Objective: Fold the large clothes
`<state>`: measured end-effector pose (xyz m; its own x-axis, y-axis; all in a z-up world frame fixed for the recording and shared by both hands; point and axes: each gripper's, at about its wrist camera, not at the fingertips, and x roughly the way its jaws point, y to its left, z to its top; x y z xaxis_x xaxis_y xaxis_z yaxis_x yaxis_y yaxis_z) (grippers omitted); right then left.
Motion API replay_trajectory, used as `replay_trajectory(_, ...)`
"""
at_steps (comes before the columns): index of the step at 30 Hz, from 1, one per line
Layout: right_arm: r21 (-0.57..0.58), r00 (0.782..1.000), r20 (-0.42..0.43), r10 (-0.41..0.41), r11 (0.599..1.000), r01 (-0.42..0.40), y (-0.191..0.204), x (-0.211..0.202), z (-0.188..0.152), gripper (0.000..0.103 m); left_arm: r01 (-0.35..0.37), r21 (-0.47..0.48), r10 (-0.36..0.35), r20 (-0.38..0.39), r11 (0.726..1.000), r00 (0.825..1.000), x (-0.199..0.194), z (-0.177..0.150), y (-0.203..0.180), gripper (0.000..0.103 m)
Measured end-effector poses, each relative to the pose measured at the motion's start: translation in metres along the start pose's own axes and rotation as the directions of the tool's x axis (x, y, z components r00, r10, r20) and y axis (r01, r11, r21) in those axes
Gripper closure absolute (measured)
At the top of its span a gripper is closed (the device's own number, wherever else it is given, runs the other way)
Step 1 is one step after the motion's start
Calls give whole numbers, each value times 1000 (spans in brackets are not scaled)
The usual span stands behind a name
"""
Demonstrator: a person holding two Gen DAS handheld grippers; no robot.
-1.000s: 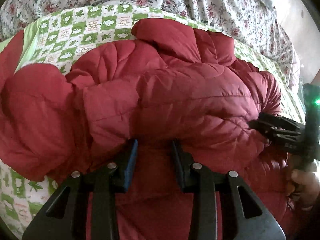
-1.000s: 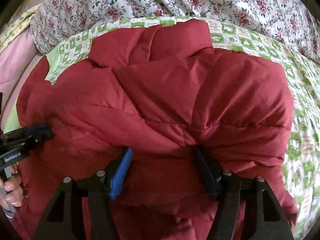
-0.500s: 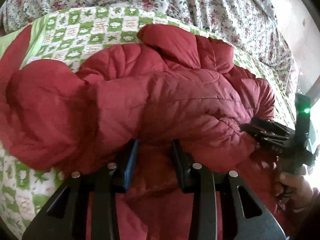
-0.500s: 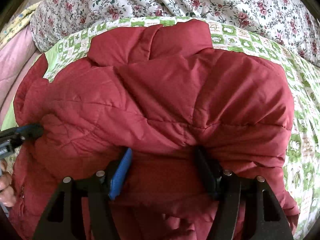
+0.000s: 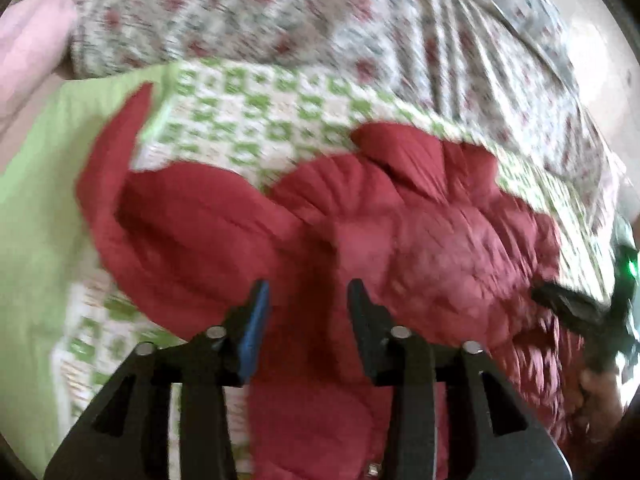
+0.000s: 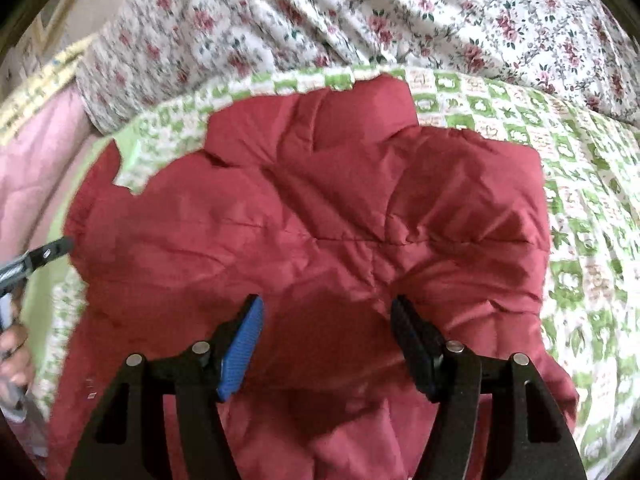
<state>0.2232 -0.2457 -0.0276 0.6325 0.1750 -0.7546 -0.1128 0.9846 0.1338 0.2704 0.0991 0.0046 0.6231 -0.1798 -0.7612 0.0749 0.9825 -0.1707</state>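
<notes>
Jacket: red quilted jacket [image 6: 320, 216], bunched on the bed.
Surface: green-and-white checked quilt [image 6: 576, 184]; floral sheet [image 6: 400, 12] behind; pink blanket [image 6: 36, 168] at the left.
Left tongs [image 5: 307, 304]: parted, jacket fabric between the fingers; grip unclear through blur.
Right tongs [image 6: 326, 332]: spread wide over the jacket fold, clamping nothing.

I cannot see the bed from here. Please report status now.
Both grippers, left and right, open over the red jacket. Jacket bunched on green quilt. Nothing in the way.
</notes>
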Motion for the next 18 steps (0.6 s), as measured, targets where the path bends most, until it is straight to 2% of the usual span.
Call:
replay_trajectory(1, 1, 1000, 7, 18, 1000, -18, 1, -8, -1, 35, -25, -13, 25, 14, 1000, 1000, -3, 6, 9, 47)
replay_trajectory(3, -4, 999, 18, 45, 999, -45, 5, -19, -4, 35, -81, -21, 82, 30, 996, 996, -5, 17, 25, 41)
replay_trajectory(8, -23, 993, 38, 114, 993, -113, 16, -44, -11, 35, -210, -32, 211, 30, 977, 977, 3, 41, 61, 41)
replay_trajectory(14, -22, 984, 63, 165, 986, -164, 23, -68, -17, 35, -280, -64, 280, -4, 958, 960, 28, 61, 96, 41)
replay_trajectory(18, -38, 979, 82, 187, 982, -184, 28, -83, -21, 35, -340, -85, 338, -37, 937, 940, 52, 76, 114, 41)
